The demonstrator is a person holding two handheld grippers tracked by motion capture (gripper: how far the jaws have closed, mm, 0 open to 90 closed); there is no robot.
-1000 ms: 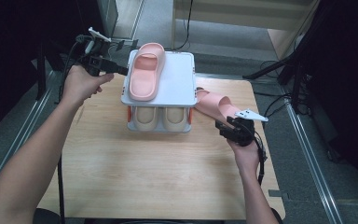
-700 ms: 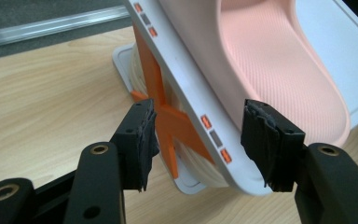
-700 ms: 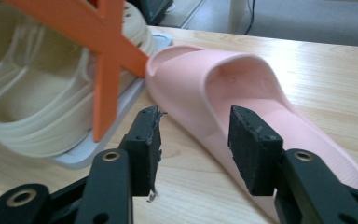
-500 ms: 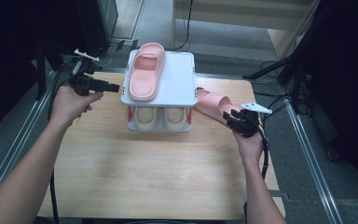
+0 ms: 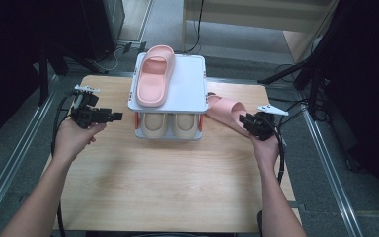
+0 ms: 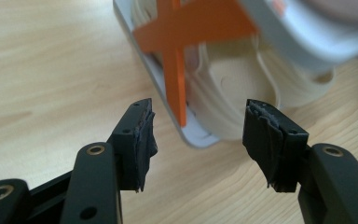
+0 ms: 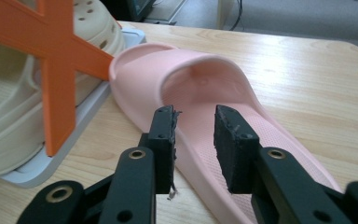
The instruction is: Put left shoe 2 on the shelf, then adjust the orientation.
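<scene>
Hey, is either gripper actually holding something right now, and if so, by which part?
Left gripper: nothing. Right gripper: jaws closing over the pink slipper's side edge; a firm hold cannot be told.

My left gripper (image 5: 114,116) and right gripper (image 5: 245,121) are black, each with two flat jaws, worn ragged dark pads (image 6: 145,135) and brass-ringed screw holes behind them. A black cable (image 5: 280,158) trails from the right one, which carries a grey three-cornered plate (image 5: 272,109) on top. Forearms bare, no sleeves.
</scene>
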